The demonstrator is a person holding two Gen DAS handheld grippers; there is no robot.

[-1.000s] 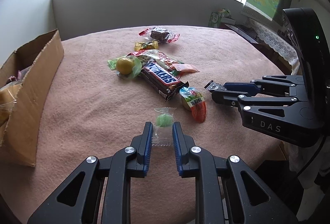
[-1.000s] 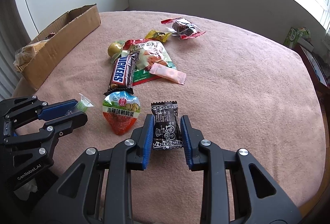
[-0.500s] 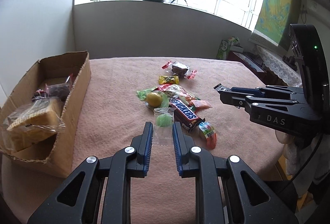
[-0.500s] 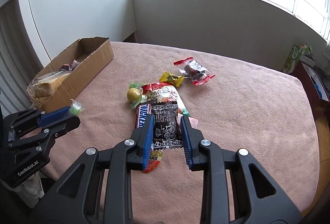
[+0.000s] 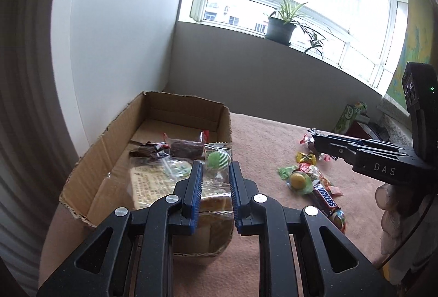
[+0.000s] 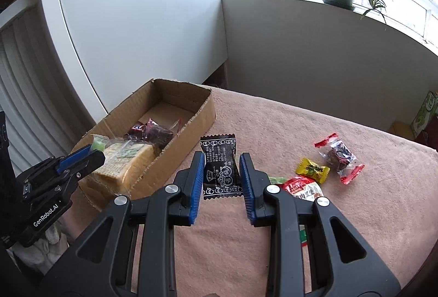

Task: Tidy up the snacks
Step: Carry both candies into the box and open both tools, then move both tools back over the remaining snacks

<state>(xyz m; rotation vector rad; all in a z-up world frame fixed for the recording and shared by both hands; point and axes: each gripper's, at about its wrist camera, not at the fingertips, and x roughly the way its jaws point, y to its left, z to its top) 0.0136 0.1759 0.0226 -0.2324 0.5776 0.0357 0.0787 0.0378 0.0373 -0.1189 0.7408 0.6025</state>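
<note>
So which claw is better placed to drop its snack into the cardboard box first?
The left claw. Its green candy already hangs over the box, above the bread. The right claw holds its black packet over the tablecloth beside the box.

My right tool (image 6: 221, 164) grips a black snack packet (image 6: 221, 168) above the tabletop (image 6: 273, 127); cardboard box (image 6: 202, 112) just left, left tool (image 6: 82, 157) over it.
</note>
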